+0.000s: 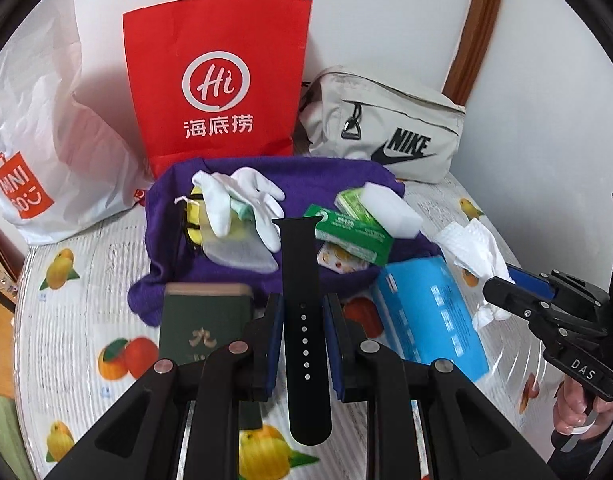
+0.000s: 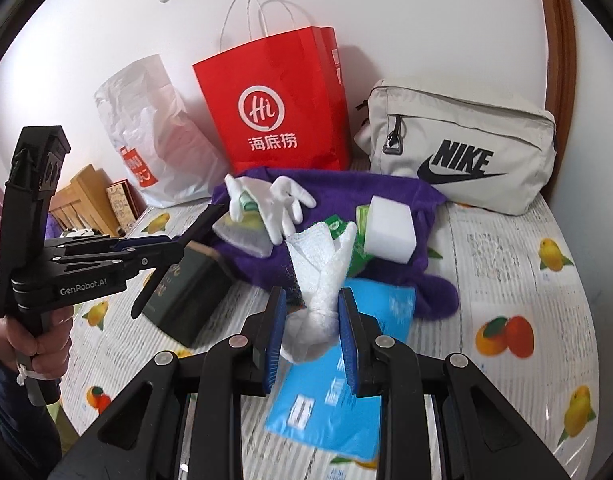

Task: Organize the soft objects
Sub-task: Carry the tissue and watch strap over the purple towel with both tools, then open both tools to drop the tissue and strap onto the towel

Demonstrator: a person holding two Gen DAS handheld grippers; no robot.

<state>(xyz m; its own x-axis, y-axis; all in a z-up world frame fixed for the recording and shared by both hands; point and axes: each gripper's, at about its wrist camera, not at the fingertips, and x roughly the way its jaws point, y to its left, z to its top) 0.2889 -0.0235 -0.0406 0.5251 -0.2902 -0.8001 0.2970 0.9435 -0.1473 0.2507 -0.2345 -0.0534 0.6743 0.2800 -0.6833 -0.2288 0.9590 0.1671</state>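
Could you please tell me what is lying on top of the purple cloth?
On the purple fleece cloth lie white fabric gloves, a white sponge block and a green carton. Whatever sits beneath them is covered.

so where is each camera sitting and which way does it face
Left wrist: on the left gripper, aimed down at the table; watch strap in its jaws, right gripper at the right edge.
Right wrist: on the right gripper, holding a paper towel; left hand visible.
Shared: red bag, purple cloth.

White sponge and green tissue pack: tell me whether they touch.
Touching. The right wrist view shows the white sponge lying on the green tissue pack with no gap.
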